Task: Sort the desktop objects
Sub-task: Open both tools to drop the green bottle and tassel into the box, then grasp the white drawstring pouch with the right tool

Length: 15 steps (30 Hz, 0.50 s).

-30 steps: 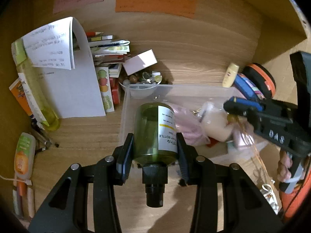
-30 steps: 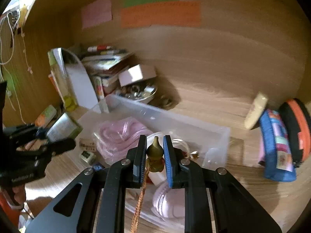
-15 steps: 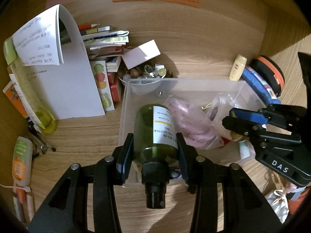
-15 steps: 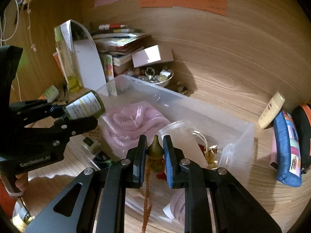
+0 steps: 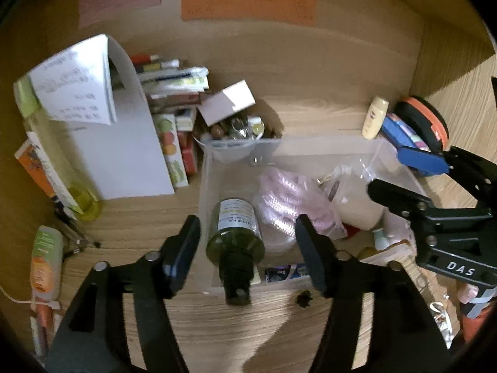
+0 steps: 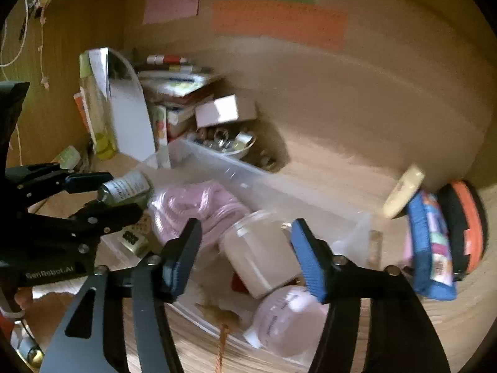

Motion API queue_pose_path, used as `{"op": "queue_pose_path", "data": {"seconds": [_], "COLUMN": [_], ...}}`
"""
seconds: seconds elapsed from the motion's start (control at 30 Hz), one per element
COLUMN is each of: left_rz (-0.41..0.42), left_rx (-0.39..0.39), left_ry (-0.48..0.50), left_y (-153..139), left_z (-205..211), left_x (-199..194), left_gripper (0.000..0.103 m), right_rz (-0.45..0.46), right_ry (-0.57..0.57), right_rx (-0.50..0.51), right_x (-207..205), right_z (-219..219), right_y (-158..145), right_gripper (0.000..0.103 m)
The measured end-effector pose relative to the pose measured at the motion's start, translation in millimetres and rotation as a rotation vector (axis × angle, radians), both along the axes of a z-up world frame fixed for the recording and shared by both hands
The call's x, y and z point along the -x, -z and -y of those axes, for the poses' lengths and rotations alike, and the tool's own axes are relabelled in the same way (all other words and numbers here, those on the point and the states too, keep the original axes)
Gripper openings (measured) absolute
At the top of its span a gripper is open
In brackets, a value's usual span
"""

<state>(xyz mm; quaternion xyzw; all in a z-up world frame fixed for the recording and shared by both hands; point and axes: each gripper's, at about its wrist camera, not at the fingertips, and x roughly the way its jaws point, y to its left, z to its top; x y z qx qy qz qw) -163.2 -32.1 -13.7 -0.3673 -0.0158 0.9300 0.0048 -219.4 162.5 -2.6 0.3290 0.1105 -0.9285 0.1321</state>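
Observation:
A clear plastic bin sits on the wooden desk and holds a pink bag, a cream jar and other small items. My left gripper is open over the bin's near left corner. The green bottle with a white label lies between its spread jaws, cap toward me, no longer gripped; it also shows in the right wrist view. My right gripper is open over the bin's right part. The small gold gourd charm is out of its jaws; its orange tassel cord hangs at the bin's front edge.
Books and a folded white paper stand at the back left beside a bowl of trinkets. A cream tube, a blue pouch and an orange-black case lie right of the bin. A tube lies at the far left.
Both grippers have opened. The left one released the green bottle at the bin's near left corner. The right one released the gourd charm, which dropped into the bin.

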Motion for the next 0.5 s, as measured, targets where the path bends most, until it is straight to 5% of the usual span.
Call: {"op": "queue_pose_path", "data": {"seconds": [0.13, 0.5], "left_rz": [-0.041, -0.051], "left_rx": [0.004, -0.006], "left_ry": [0.000, -0.011], "left_y": [-15, -12], "left_z": [0, -1], "left_x": [-16, -76], "left_gripper": [0.069, 0.083], "right_rz": [-0.029, 0.005], "right_ry": [0.020, 0.076], "right_rx": [0.015, 0.126], "right_x": [-18, -88], "right_z": [-7, -41], "right_y": [-14, -10], "right_gripper": [0.074, 0.085]}}
